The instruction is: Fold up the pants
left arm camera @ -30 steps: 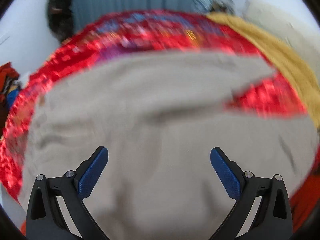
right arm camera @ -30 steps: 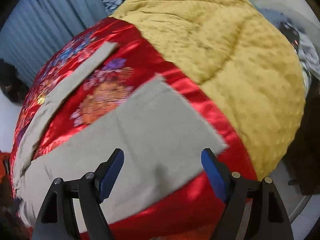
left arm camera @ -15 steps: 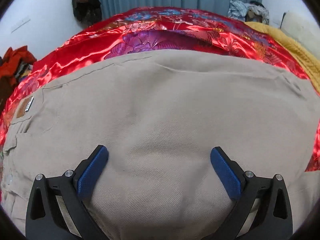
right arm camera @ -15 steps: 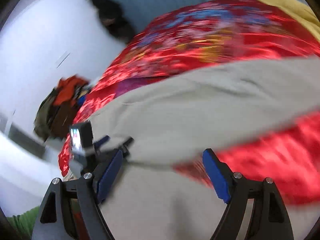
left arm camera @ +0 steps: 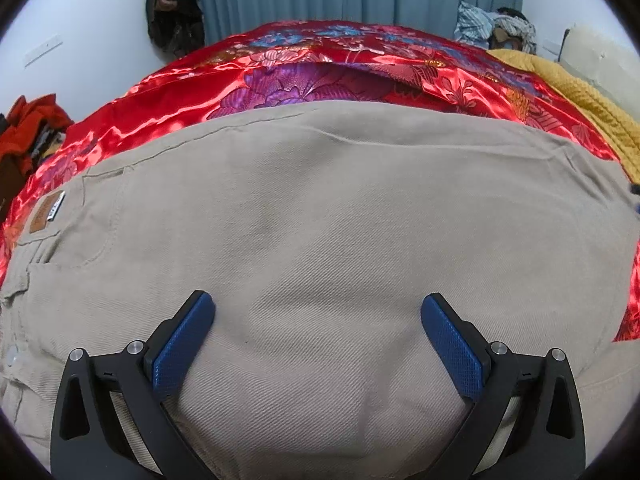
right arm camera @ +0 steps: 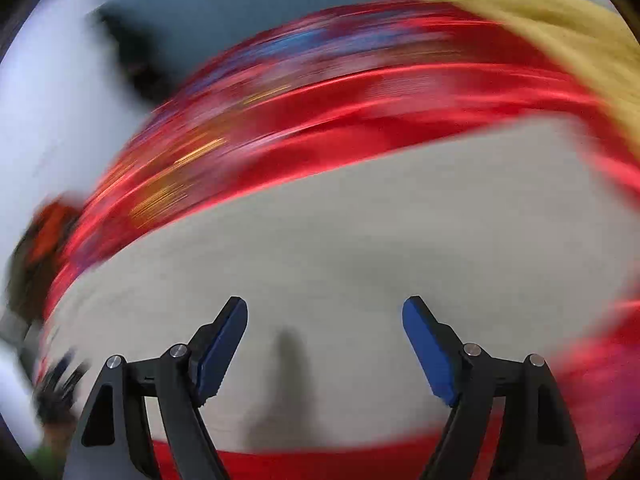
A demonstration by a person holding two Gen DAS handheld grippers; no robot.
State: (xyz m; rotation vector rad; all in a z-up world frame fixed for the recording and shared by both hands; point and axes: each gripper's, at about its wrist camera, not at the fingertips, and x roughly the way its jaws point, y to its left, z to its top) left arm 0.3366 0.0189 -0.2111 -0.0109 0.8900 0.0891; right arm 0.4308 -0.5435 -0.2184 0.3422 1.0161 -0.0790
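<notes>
I see one pair of beige pants (left arm camera: 340, 220) spread flat on the red floral bedspread (left arm camera: 320, 72). My left gripper (left arm camera: 318, 332) hangs over them, jaws apart and empty. My right gripper (right arm camera: 324, 332), through heavy blur, is likewise spread wide above the pants.

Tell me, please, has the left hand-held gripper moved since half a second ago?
No. The left hand-held gripper hangs open over the pants; the waistband label sits at the same place in its view.
</notes>
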